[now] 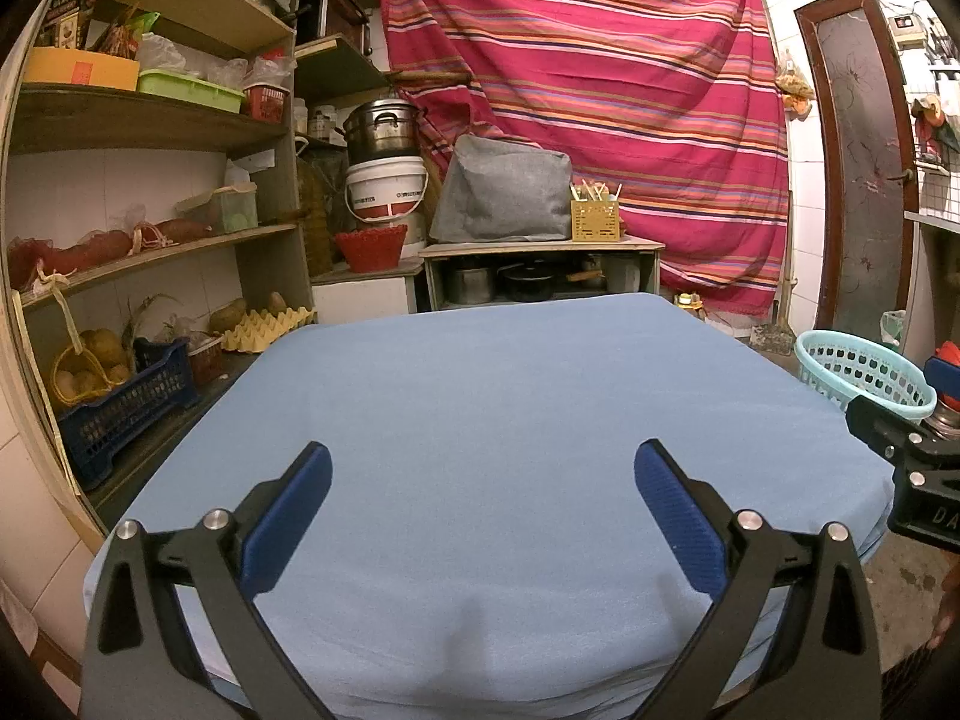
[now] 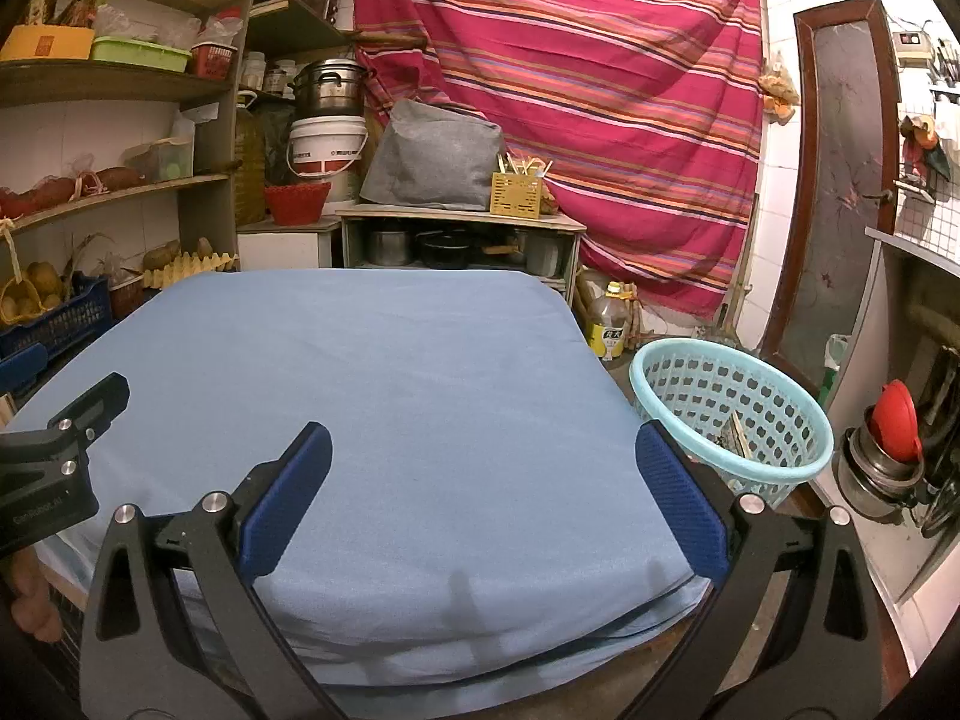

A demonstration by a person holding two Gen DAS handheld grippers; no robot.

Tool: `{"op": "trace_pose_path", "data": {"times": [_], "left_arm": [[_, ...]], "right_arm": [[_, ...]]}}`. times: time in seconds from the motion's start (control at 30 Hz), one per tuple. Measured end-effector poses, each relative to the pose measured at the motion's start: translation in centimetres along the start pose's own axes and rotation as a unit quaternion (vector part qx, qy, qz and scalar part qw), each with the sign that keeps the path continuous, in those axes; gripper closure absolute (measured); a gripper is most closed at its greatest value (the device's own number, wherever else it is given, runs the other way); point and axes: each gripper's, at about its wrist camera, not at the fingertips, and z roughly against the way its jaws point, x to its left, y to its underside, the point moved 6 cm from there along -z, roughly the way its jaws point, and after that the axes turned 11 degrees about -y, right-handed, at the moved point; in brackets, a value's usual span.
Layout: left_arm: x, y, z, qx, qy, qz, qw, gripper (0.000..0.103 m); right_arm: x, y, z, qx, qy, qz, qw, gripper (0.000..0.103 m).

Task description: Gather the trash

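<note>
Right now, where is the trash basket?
The basket sits on the floor off the right edge of the blue table, just beyond the right gripper.

Red striped cloth (image 1: 600, 90) hung behind; grey fabric cover (image 1: 504, 192) and yellow slotted utensil box (image 1: 594, 219) on low cabinet; steel pot (image 1: 381, 129) atop white plastic bucket (image 1: 384, 189).

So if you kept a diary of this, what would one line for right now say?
left gripper: open, empty | right gripper: open, empty | blue cloth: bare | basket: beside table, something inside
</note>
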Motion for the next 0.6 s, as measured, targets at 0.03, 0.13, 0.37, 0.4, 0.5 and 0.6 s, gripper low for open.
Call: {"op": "trace_pose_path", "data": {"times": [0.03,0.13,0.37,0.4,0.5,0.6], "left_arm": [[0.03,0.01,-0.01,0.000,0.000,0.000,1.0000,0.004],[-0.02,0.00,0.02,-0.001,-0.001,-0.001,1.0000,0.004],[-0.03,-0.54,0.30,-0.010,-0.004,-0.007,0.9999,0.004],[-0.03,-0.60,0.31,-0.010,-0.003,-0.007,0.9999,0.004],[-0.08,-0.65,0.31,-0.009,-0.004,-0.006,0.9999,0.004],[-0.10,-0.61,0.29,-0.008,-0.003,-0.006,0.9999,0.004]], "right_arm": [[0.02,0.00,0.00,0.000,0.000,0.000,1.000,0.004],[0.04,0.00,-0.01,0.000,0.000,0.000,1.000,0.004],[0.08,0.02,-0.03,0.000,0.001,0.000,1.000,0.004],[0.06,0.00,-0.02,0.000,0.000,0.000,1.000,0.004],[0.01,0.03,-0.02,0.001,0.000,0.000,1.000,0.004],[0.05,0.03,-0.02,0.001,0.000,0.001,1.000,0.004]]}}
